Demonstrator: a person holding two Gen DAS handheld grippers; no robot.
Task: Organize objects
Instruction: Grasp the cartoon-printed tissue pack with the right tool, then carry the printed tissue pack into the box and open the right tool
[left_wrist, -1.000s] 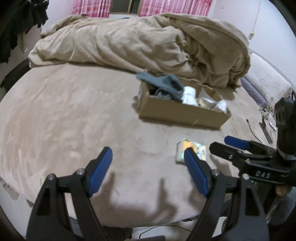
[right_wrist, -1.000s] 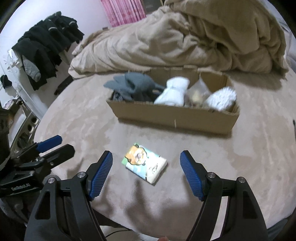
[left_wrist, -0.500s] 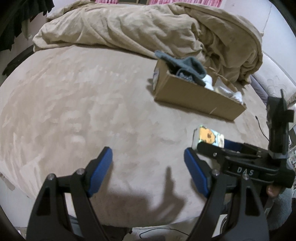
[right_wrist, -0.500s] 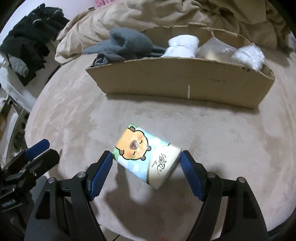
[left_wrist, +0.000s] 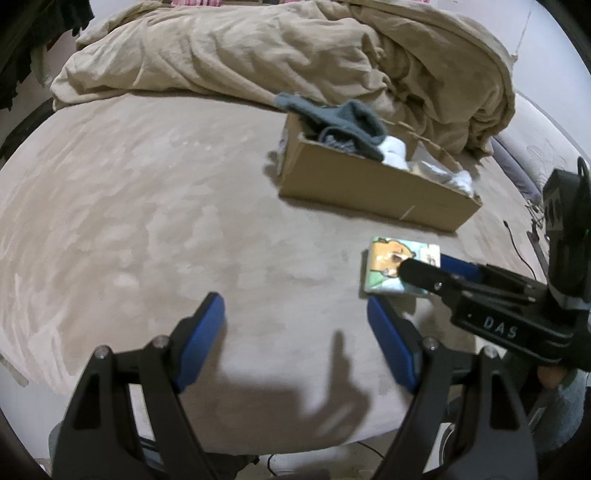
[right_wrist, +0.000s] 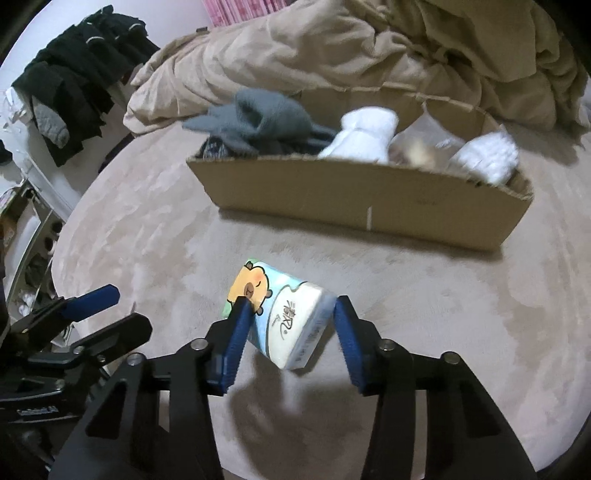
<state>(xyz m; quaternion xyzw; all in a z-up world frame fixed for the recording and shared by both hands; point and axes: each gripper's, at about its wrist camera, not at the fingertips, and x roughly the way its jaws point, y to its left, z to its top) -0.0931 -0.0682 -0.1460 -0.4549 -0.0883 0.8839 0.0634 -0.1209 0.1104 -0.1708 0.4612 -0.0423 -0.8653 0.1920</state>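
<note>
A tissue pack (right_wrist: 284, 314) with a cartoon bear lies on the beige bed, in front of a cardboard box (right_wrist: 362, 199). My right gripper (right_wrist: 290, 310) is shut on the tissue pack, one blue pad against each side. The pack also shows in the left wrist view (left_wrist: 395, 264), with the right gripper's (left_wrist: 424, 266) fingers around it. The box (left_wrist: 373, 184) holds grey socks (right_wrist: 266, 122), white socks (right_wrist: 365, 136) and a clear bag (right_wrist: 421, 147). My left gripper (left_wrist: 295, 328) is open and empty, above the bed's near part, left of the pack.
A crumpled beige duvet (left_wrist: 295, 48) is heaped behind the box. Dark clothes (right_wrist: 70, 81) hang at the left, beyond the bed edge. The bed's front edge (left_wrist: 258, 446) runs just under the left gripper.
My right gripper moved forward and down onto the tissue pack and closed on its sides. The left gripper shifted a little and stayed open.
</note>
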